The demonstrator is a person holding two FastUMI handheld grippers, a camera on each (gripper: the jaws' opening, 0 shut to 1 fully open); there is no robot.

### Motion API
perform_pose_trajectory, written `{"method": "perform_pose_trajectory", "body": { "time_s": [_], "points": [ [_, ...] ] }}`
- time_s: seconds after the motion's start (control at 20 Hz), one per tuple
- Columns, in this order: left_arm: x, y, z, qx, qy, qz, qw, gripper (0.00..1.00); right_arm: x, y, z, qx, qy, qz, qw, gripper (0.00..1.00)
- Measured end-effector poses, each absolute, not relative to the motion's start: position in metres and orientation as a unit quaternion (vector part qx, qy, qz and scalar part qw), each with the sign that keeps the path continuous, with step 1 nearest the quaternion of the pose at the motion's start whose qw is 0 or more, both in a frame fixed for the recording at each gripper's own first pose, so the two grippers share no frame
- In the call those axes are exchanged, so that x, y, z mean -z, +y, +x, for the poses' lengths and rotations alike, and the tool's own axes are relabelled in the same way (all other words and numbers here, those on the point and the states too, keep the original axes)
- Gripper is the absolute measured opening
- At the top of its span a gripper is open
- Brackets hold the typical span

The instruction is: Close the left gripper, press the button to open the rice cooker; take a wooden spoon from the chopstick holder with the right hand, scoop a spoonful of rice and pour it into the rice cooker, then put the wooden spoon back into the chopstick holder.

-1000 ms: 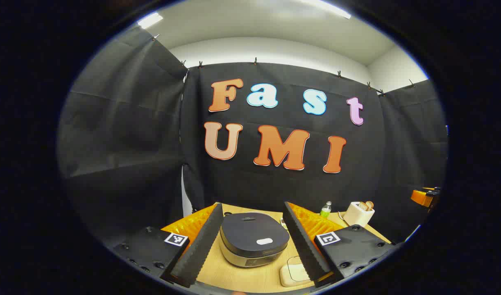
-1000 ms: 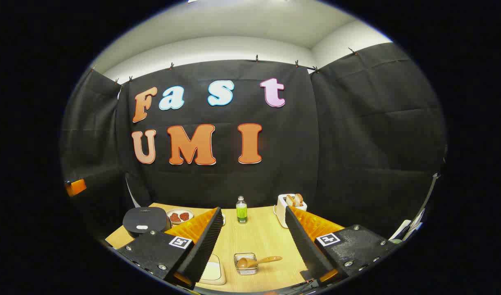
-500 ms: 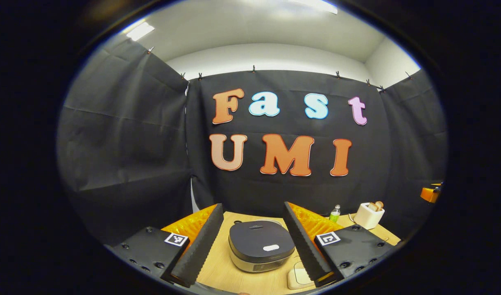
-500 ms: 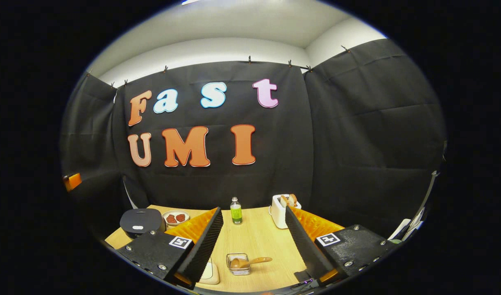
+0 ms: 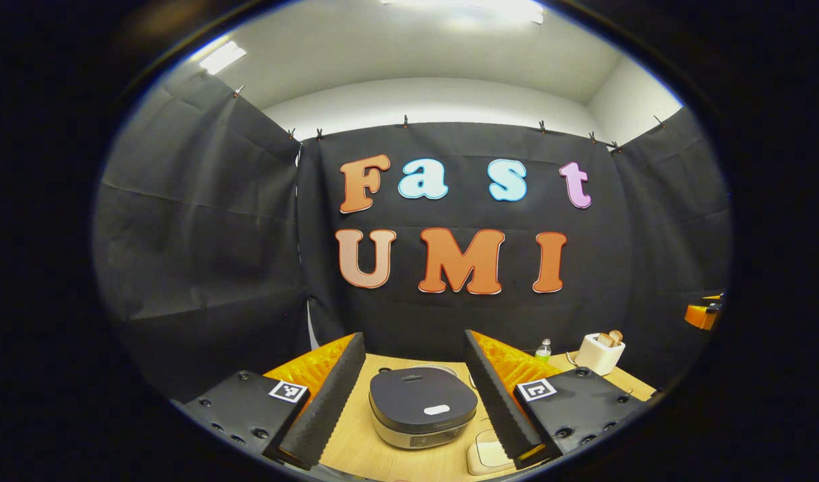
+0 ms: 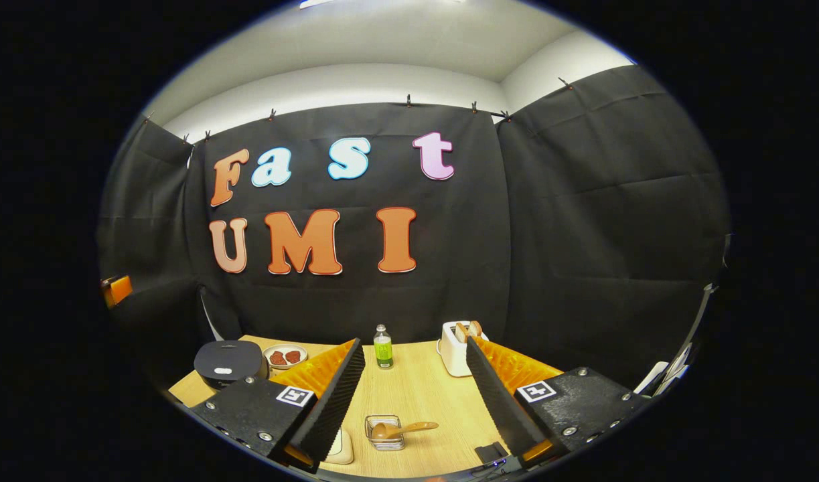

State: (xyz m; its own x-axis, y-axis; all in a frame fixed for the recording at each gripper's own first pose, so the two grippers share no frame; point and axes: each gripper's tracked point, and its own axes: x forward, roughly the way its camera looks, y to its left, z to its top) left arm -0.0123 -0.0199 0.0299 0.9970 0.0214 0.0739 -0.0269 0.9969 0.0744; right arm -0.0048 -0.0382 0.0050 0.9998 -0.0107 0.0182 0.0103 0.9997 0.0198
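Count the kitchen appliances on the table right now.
2. The rice cooker, lid shut, sits between the left gripper's open fingers at the table's left end. The toaster, with bread in its slots, stands at the back near the green bottle. Others may be out of view.

Right hand-held gripper (image 6: 414, 395) open above table (image 6: 422, 388); wooden spoon (image 6: 399, 428) in chopstick holder (image 6: 384, 432).

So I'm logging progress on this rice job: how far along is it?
Nothing looks done yet. The rice cooker has its lid down, and the left tongs stand open, apart from it, holding nothing. The right tongs are open too, and the wooden spoon lies in its wire holder on the table. Left: closing, pressing the button, scooping, pouring, returning the spoon.
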Motion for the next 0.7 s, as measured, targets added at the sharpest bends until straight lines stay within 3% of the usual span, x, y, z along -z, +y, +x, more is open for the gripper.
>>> {"method": "perform_pose_trajectory", "body": {
  "time_s": [0.25, 0.6, 0.7],
  "points": [
    [-0.026, -0.025, -0.010, 0.001, -0.027, 0.042, 0.999, 0.95, -0.005, -0.039, -0.005, 0.005, -0.010, 0.008, 1.000, 0.95],
    [-0.019, -0.031, -0.008, 0.024, -0.014, 0.042, 0.999, 0.11, 0.000, -0.034, -0.001, -0.001, 0.002, 0.013, 1.000, 0.95],
    [-0.008, -0.025, -0.003, 0.024, -0.011, 0.040, 0.999, 0.07, 0.001, -0.034, 0.000, -0.002, 0.002, 0.009, 1.000, 0.95]
  ]
}}
